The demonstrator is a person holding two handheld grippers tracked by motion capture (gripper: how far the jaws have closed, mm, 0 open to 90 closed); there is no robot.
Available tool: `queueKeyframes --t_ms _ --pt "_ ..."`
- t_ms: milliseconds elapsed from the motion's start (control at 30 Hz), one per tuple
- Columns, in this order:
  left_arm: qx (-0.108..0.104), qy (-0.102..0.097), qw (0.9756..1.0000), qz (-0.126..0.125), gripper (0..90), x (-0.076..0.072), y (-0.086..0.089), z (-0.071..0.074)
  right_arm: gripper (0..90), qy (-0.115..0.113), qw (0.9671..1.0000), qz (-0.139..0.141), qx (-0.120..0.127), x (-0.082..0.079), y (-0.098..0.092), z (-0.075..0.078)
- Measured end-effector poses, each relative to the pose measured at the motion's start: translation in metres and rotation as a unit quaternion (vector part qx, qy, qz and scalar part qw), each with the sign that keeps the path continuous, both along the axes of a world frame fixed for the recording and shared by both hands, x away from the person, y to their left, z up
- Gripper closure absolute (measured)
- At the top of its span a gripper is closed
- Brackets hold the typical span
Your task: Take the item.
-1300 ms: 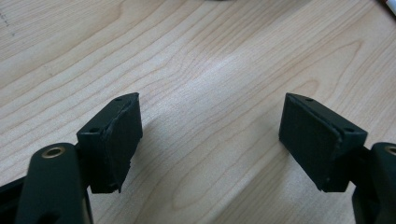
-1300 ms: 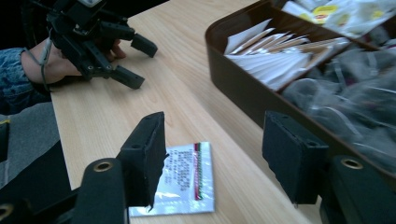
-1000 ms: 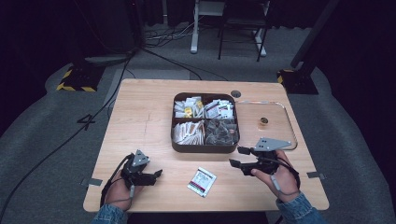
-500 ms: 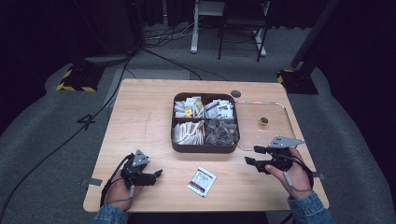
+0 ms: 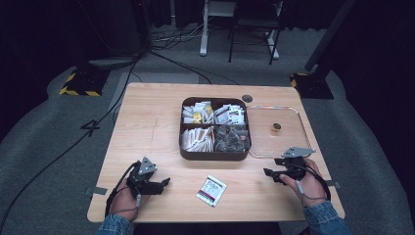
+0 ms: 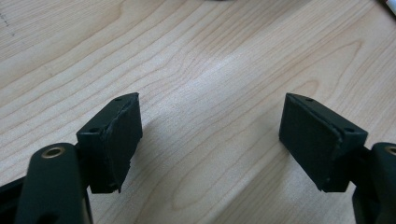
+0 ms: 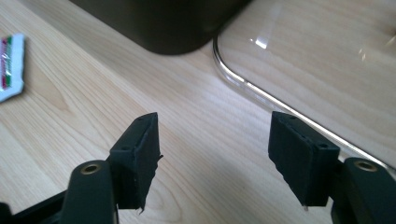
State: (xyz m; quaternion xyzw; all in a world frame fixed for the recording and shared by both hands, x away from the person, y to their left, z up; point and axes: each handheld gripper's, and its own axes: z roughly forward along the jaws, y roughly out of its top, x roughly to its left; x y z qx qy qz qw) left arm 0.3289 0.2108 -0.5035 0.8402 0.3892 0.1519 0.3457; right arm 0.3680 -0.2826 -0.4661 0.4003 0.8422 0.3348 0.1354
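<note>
A white packet with red and green print (image 5: 211, 190) lies flat on the wooden table (image 5: 147, 122) near the front edge, between my two hands. Its edge appears at the far left of the right gripper view (image 7: 9, 65). My left gripper (image 5: 164, 183) rests low at the front left, pointing right toward the packet. It is open, with bare wood between its pads (image 6: 210, 126). My right gripper (image 5: 270, 166) sits at the front right, pointing left. It is open and empty (image 7: 212, 149), just in front of the clear tray's rim.
A brown four-compartment box (image 5: 215, 155) full of packets stands mid-table; its dark corner (image 7: 168, 23) is close ahead of the right gripper. A clear tray (image 5: 293, 154) with a small round brown item (image 5: 275, 128) lies to the box's right, its rim (image 7: 243, 86) beside the right jaws.
My right hand has moved to the right and lower, away from the packet, and now sits by the clear tray's front edge. The left hand and the packet have stayed put.
</note>
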Motion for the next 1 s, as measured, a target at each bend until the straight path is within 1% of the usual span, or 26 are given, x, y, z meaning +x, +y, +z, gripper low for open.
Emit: queueKeyframes --t_ms 200,300,367,433,467,533,600,633,1000 --pt "0.000 0.000 1.0000 0.000 22.1 0.000 0.000 0.000 33.2 0.022 0.9996 0.004 -0.018 -0.003 0.003 -0.015" --pt "0.000 0.000 1.0000 0.000 22.1 0.000 0.000 0.000 30.3 0.022 0.9995 0.008 -0.022 -0.004 0.005 -0.021" --pt "0.000 0.001 1.0000 0.001 22.1 0.000 0.000 0.000 28.0 0.009 0.9998 0.008 -0.018 -0.005 0.007 -0.024" --pt "0.000 0.000 1.0000 0.000 22.1 0.000 0.000 0.000 25.9 -0.001 0.9997 0.012 -0.023 -0.006 0.008 -0.026" --pt "0.000 0.000 1.0000 0.000 22.1 0.000 0.000 0.000 21.6 -0.008 0.9995 0.015 -0.025 -0.006 0.009 -0.027" --pt "0.000 0.000 1.0000 0.000 22.1 0.000 0.000 0.000 12.8 -0.020 0.9995 0.016 -0.016 -0.007 0.011 -0.032" --pt "0.000 0.000 1.0000 0.001 22.1 0.000 0.000 0.000 6.7 -0.038 0.9992 0.013 0.001 -0.007 0.013 -0.038" --pt "0.000 0.000 1.0000 0.000 22.1 0.000 0.000 0.000 6.3 -0.041 0.9991 0.012 0.004 -0.006 0.014 -0.039" --pt "0.000 0.000 1.0000 0.000 22.1 0.000 0.000 0.000 6.1 -0.041 0.9991 0.013 0.003 -0.006 0.014 -0.039"
